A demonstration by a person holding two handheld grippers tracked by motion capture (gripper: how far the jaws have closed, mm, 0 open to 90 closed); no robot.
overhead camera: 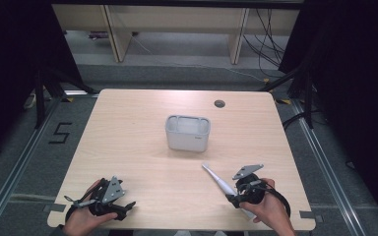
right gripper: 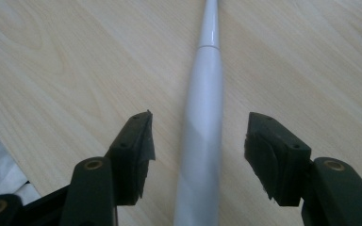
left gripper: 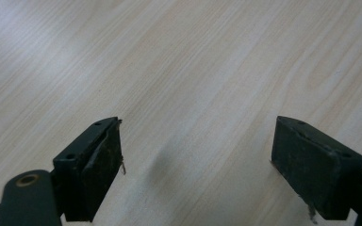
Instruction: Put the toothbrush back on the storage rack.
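High view: my right gripper (overhead camera: 232, 198) sat near the front right corner of the table (overhead camera: 128, 128), over the thick end of a white electric toothbrush (overhead camera: 219, 181). The brush lay flat on the wood, its thin neck pointing up and left toward the grey holder (overhead camera: 187, 132), which stood well apart at mid-table. My left gripper (overhead camera: 125, 207) rested at the front left, far from both. The holder looked like matt plastic, a rounded box open at the top, with a partition inside as far as I could tell.

Left gripper view: jaws stood wide, nothing between them, just pale wood grain running diagonally. Pads (left gripper: 104, 162) were black, worn and frayed at the edges.

Right gripper view: jaws stood partly apart, straddling the toothbrush handle (right gripper: 199, 141) without touching it; a clear gap showed on each side. The handle was glossy, smooth and round, tapering past a seam into the thin neck.

Judgement on the step: this read as a grasp on the handle. To do it well I should have kept the handle centred between the pads, closed squarely across the thick section rather than the taper, and squeezed evenly, since a slick round body could roll or squirt out sideways.
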